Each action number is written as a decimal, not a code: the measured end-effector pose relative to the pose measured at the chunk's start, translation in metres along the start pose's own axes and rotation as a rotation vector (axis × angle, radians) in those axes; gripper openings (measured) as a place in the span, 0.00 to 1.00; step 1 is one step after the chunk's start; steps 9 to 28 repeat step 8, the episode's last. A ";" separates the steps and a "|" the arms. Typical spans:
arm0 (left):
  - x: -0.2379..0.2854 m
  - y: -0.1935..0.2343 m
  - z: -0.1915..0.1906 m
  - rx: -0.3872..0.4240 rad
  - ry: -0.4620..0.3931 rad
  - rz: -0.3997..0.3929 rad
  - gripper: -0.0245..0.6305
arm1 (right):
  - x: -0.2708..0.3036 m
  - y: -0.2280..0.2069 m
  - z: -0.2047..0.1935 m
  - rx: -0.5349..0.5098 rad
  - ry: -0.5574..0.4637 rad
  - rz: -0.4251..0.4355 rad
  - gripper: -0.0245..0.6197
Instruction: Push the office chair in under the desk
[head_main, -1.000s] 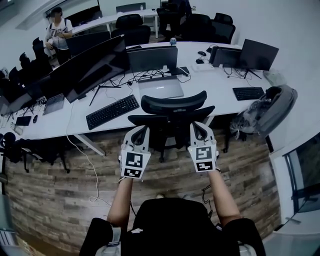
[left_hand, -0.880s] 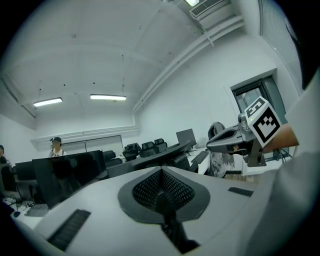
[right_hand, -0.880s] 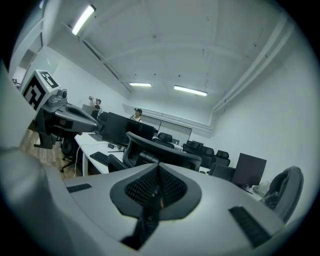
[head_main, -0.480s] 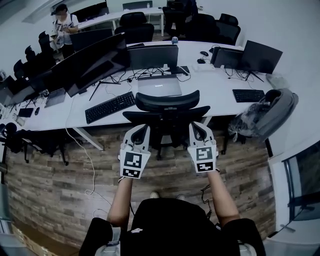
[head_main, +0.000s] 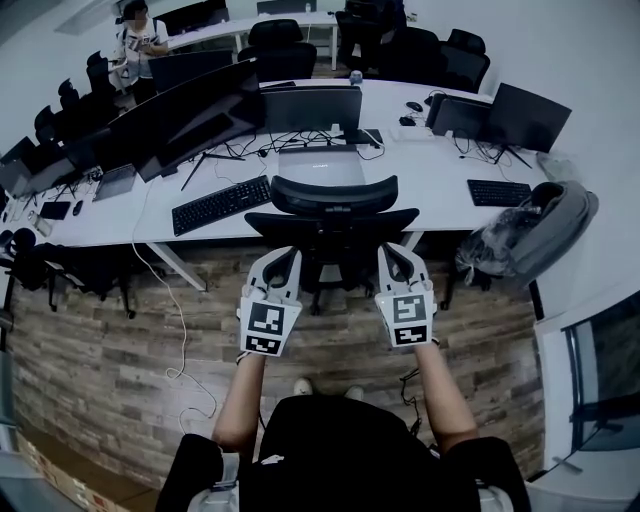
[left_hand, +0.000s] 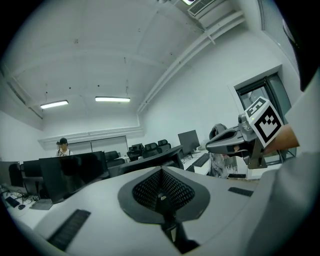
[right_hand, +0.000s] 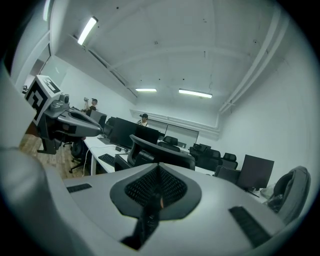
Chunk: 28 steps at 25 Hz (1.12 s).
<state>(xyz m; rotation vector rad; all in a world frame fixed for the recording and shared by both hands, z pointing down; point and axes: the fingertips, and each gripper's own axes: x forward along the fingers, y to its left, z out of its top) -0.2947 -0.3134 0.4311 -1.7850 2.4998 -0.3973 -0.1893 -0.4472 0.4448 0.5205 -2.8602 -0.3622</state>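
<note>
The black office chair (head_main: 333, 228) stands with its back toward me, its headrest (head_main: 335, 193) against the front edge of the white desk (head_main: 430, 165). My left gripper (head_main: 281, 260) is at the left lower edge of the chair back and my right gripper (head_main: 397, 256) at the right edge; I cannot tell whether either touches it. Both are shut with nothing between the jaws. The left gripper view shows shut jaws, the chair top (left_hand: 150, 159) and the right gripper (left_hand: 232, 142). The right gripper view shows the chair (right_hand: 157, 154) and the left gripper (right_hand: 75, 124).
On the desk are monitors, a laptop (head_main: 320, 162) and keyboards (head_main: 222, 205) (head_main: 498, 192). A grey backpack (head_main: 530, 228) rests on a chair to the right. A cable (head_main: 185, 340) trails over the wood floor at left. A person (head_main: 140, 40) stands far back left.
The chair has rolled a little toward the desk, and both grippers have moved forward behind it. My feet now show on the floor below.
</note>
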 end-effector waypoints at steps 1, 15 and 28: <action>-0.001 0.000 0.000 -0.003 0.000 0.002 0.06 | -0.001 0.001 0.000 -0.001 -0.001 0.003 0.08; -0.006 -0.006 -0.002 -0.006 0.004 0.003 0.06 | -0.008 0.003 -0.002 0.004 -0.001 0.005 0.08; -0.006 -0.006 -0.002 -0.006 0.004 0.003 0.06 | -0.008 0.003 -0.002 0.004 -0.001 0.005 0.08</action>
